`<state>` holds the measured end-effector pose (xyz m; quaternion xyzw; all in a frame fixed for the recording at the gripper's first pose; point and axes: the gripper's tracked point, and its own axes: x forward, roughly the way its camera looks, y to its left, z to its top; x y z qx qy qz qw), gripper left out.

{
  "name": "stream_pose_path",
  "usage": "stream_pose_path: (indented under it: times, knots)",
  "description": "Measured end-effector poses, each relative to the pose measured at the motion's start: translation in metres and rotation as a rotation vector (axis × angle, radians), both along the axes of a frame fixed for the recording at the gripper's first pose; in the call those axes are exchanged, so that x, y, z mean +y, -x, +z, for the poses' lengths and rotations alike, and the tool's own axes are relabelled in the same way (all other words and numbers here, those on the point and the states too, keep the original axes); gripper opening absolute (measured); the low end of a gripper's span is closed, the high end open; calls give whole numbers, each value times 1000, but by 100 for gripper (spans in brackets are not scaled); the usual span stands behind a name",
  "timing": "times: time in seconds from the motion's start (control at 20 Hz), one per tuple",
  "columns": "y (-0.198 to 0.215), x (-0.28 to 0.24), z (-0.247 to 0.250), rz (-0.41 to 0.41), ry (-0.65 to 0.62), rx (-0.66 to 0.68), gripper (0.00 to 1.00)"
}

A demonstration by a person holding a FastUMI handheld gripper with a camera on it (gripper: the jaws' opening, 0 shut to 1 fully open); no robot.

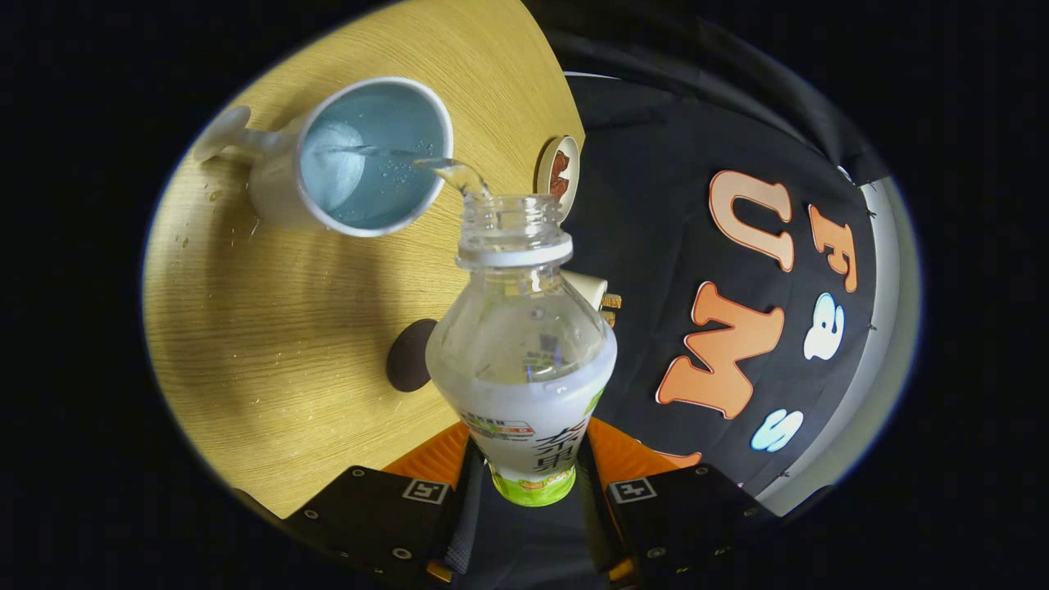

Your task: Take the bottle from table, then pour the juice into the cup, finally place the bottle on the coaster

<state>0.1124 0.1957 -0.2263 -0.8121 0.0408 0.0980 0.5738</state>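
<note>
Tongs [524, 479] of yours are clamped on the bottle [522, 352], one finger pressed to each side of its labelled lower body, so the bottle stands out ahead of them with its open neck pointing away from you. You have it tipped over the desk [270, 344], a round desk with a pale wood grain, and a thin clear stream [442, 168] runs from the bottle's mouth across into the cup [361, 156]. That cup is white outside and light blue inside, with a handle on the side away from the bottle; it sits on the desk just beyond the bottle's neck and off to one side, and you can see liquid and small bubbles already lying in it. A few drops [201, 217] lie scattered on the wood near the cup's handle. Close beside the bottle's shoulder, partly hidden behind it, a dark round coaster [408, 356] lies flat on the desk. Beyond the bottle's mouth, near the desk's far rim, sits a small round thing [559, 170] with a pale rim and a brown centre; what it is you cannot tell. The upper part of the bottle is clear and looks mostly drained.
</note>
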Motion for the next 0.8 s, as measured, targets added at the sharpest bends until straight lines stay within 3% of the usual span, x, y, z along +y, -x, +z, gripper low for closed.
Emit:
stream_pose_path:
  times: [0.8]
  knots:
    - [3,9,3,44,77,-6,56]
